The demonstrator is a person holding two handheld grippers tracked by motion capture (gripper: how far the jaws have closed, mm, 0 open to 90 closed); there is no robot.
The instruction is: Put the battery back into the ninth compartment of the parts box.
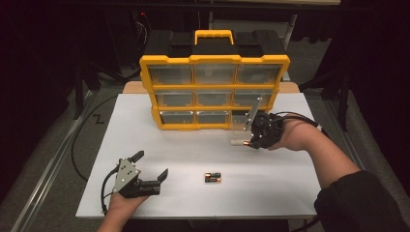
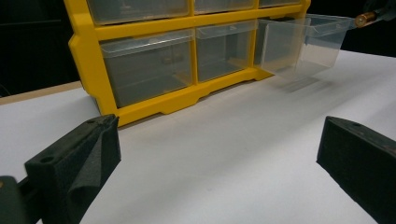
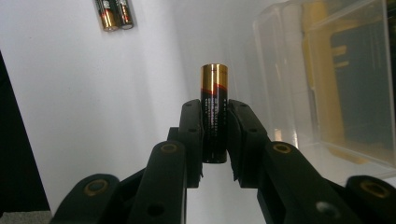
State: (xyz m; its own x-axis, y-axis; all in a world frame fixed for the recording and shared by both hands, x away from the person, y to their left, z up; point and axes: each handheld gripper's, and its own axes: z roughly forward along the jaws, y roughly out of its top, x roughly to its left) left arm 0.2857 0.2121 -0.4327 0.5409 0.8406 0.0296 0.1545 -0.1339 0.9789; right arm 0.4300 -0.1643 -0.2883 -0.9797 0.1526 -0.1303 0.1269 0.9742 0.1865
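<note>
In the right gripper view, the right gripper (image 3: 215, 135) has its two black jaws clamped on a battery (image 3: 214, 112), one pad pressing each long side. The battery is a smooth cylinder, black along the lower body with fine print, with a copper-gold band and cap at the end that sticks out past the fingertips; its other end sits down between the pads. In the high view the right gripper (image 1: 250, 141) hangs above the surface near its right edge, just in front of a pulled-out drawer (image 1: 240, 126), with the battery's gold tip glinting at the jaw ends.

That drawer is clear, thin-walled plastic, box-shaped and glossy; it juts out from the bottom right of the organiser (image 1: 214, 92), a yellow frame with a black top, a yellow carry handle and rows of see-through drawers, standing at the far edge of the surface.

Two more batteries (image 1: 212, 178) of the same black-and-copper kind lie side by side, touching, near the front edge around its middle, well apart from both grippers.

The left gripper (image 1: 153, 168) rests near the front left corner with its jaws spread wide and nothing between them; its pads are matte black, wedge-shaped foam. The table (image 1: 183, 150) is flat, matte white.
</note>
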